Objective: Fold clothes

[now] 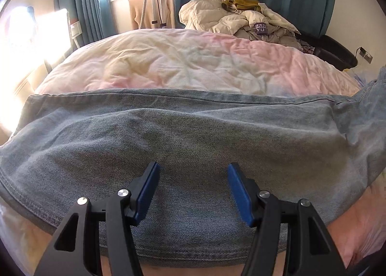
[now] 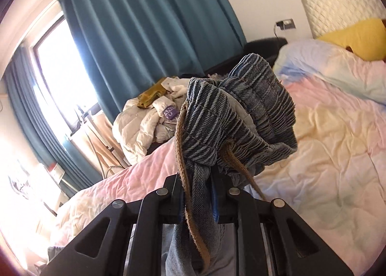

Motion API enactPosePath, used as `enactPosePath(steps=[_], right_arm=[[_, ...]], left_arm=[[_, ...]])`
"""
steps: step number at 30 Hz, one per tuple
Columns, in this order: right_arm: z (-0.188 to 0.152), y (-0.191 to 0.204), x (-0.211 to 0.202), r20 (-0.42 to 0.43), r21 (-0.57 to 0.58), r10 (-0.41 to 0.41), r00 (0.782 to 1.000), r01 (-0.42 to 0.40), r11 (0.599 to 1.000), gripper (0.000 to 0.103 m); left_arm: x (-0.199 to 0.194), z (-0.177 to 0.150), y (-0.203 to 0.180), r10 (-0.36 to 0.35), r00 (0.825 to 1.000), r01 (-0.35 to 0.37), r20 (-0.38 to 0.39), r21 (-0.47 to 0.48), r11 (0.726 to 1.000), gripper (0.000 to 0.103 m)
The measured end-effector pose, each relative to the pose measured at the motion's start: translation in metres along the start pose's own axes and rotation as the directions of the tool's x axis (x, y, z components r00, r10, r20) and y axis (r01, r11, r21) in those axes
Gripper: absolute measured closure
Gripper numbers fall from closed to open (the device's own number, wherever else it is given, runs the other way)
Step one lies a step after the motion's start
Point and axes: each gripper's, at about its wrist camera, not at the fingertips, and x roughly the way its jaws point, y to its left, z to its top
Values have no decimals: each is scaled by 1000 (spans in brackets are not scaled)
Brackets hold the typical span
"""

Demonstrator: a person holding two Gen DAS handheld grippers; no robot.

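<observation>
Light blue denim trousers (image 1: 183, 136) lie spread across the near side of the bed in the left wrist view. My left gripper (image 1: 193, 174) hovers open just above the denim, its blue pads (image 1: 147, 189) wide apart and holding nothing. In the right wrist view my right gripper (image 2: 196, 203) is shut on the bunched elastic waistband (image 2: 238, 116) of the trousers, lifted above the bed. A brown drawstring (image 2: 185, 179) hangs down over the fingers, which the cloth largely hides.
The bed has a pastel pink, yellow and blue quilt (image 1: 188, 63). A heap of cream and grey clothes (image 1: 238, 17) sits at its far side. Teal curtains (image 2: 149, 24), a window, a yellow pillow (image 2: 357, 37) and a black chair (image 1: 335, 51) surround the bed.
</observation>
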Motion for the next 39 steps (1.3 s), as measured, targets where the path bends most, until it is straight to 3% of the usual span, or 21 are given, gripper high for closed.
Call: enactPosePath(steps=[6,12,15,19,22,26,34,39], right_arm=[[-11,85,-16,50,-196,65,997,-54,979,87],[-61,159,-27,19,-423,144,989,-123,898,88],[-111,190,-27,-22,-536,171,985,-156,830,88],[-190,222,-13,-125,-651,180,976,-218,728,88],[-260,238,17,-256,-744,103,961,-264,614,88],[-306,242,31,-262,-835,58,963,-257,487,87],[-294,247,16,-260,-821,140,955,-295,489,88],[-308,246,8,-289,-824,144,946,-322,467,88]], left_arm=[[-9,7,16,-5,1000,7,24,-54,999,43],[-43,22,57,39,990,-14,138,-178,984,43],[-55,26,80,69,982,-25,174,-241,970,43],[-60,25,101,36,982,22,184,-308,951,43],[-63,23,108,28,980,40,197,-331,943,43],[-63,23,110,-10,977,86,215,-347,934,43],[-59,24,103,-93,969,169,229,-335,927,43],[-60,24,95,-132,961,204,242,-305,930,43]])
